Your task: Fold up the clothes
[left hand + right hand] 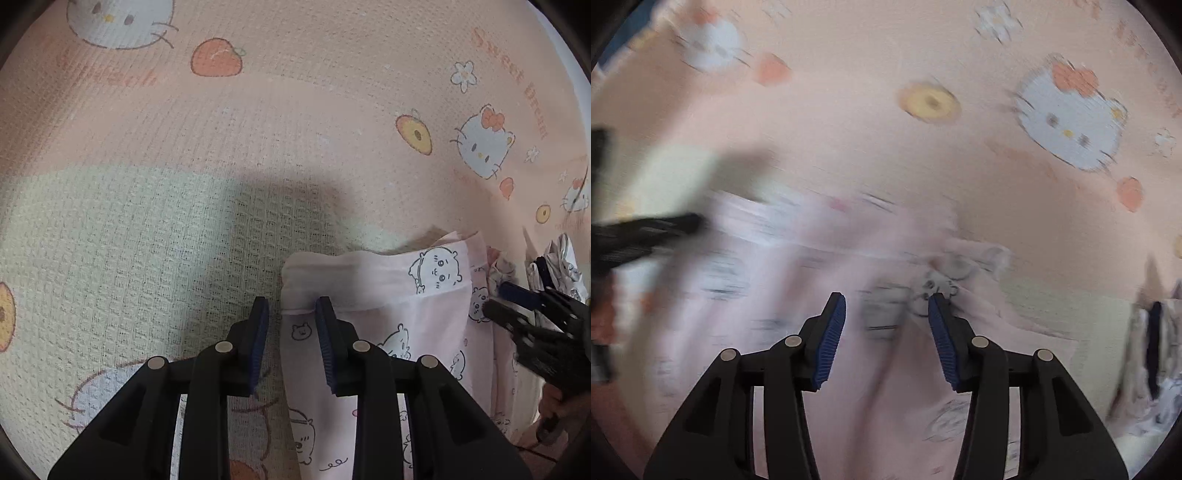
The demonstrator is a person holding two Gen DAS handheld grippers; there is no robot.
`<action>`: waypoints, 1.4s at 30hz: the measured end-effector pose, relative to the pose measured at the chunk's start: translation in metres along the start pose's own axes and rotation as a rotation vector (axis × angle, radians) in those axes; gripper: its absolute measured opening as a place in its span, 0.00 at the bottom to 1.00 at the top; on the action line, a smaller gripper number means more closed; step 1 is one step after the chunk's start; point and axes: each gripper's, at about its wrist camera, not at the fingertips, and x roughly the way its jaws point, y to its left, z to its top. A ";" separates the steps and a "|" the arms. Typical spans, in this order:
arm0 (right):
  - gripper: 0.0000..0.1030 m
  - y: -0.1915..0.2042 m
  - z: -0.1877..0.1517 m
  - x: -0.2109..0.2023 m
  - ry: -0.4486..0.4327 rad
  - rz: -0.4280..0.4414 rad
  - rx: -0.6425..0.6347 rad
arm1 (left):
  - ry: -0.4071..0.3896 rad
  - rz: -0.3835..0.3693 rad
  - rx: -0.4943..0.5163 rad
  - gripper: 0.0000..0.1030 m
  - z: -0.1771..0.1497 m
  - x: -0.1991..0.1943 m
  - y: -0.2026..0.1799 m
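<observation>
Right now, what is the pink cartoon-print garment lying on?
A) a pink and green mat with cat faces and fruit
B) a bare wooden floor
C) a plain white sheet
A: the pink garment rests on the cat-and-fruit printed mat.

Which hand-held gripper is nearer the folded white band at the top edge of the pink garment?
Left. The left hand-held gripper straddles the band's left corner, one finger over it. The right hand-held gripper hovers beyond the pink garment's opposite edge.
</observation>
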 end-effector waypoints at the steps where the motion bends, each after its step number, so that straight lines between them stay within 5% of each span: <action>1: 0.42 -0.014 -0.003 0.005 0.018 -0.037 0.037 | -0.007 0.006 -0.005 0.27 0.001 -0.001 0.002; 6: 0.45 -0.078 -0.028 0.009 0.073 -0.230 0.123 | -0.017 -0.008 -0.064 0.27 0.007 -0.006 0.019; 8: 0.45 -0.087 -0.029 0.002 0.065 -0.194 0.142 | -0.010 -0.027 -0.060 0.27 0.007 -0.004 0.018; 11: 0.47 -0.077 -0.014 -0.024 -0.071 -0.118 0.137 | -0.006 -0.023 -0.022 0.27 0.007 0.000 0.010; 14: 0.62 -0.044 0.004 -0.034 -0.150 -0.020 0.053 | 0.004 -0.046 -0.005 0.28 0.008 0.004 0.004; 18: 0.68 -0.024 0.021 0.009 -0.059 -0.043 -0.003 | -0.005 -0.040 0.024 0.31 0.007 0.007 -0.001; 20: 0.64 -0.028 0.021 0.028 -0.007 -0.050 0.009 | -0.015 -0.050 0.029 0.31 0.006 0.006 -0.003; 22: 0.35 -0.033 0.017 0.032 0.008 0.030 0.041 | -0.025 -0.059 0.035 0.21 0.006 0.005 -0.005; 23: 0.29 -0.034 0.015 0.030 0.010 0.079 0.052 | -0.031 -0.063 0.038 0.10 0.005 0.005 -0.006; 26: 0.11 -0.025 0.008 0.022 0.021 0.118 -0.015 | -0.108 -0.020 0.076 0.06 0.009 -0.012 -0.013; 29: 0.08 -0.023 0.006 -0.003 -0.057 0.111 -0.029 | -0.230 0.022 0.085 0.05 0.017 -0.046 -0.012; 32: 0.08 -0.022 0.013 -0.020 -0.142 0.113 -0.006 | -0.269 0.089 0.104 0.05 0.020 -0.058 -0.008; 39: 0.09 -0.008 0.039 0.037 -0.079 0.113 -0.008 | -0.070 0.229 0.037 0.09 0.019 -0.006 0.024; 42: 0.13 -0.009 0.047 0.026 -0.141 0.120 -0.001 | -0.103 0.174 -0.039 0.16 0.026 -0.017 0.033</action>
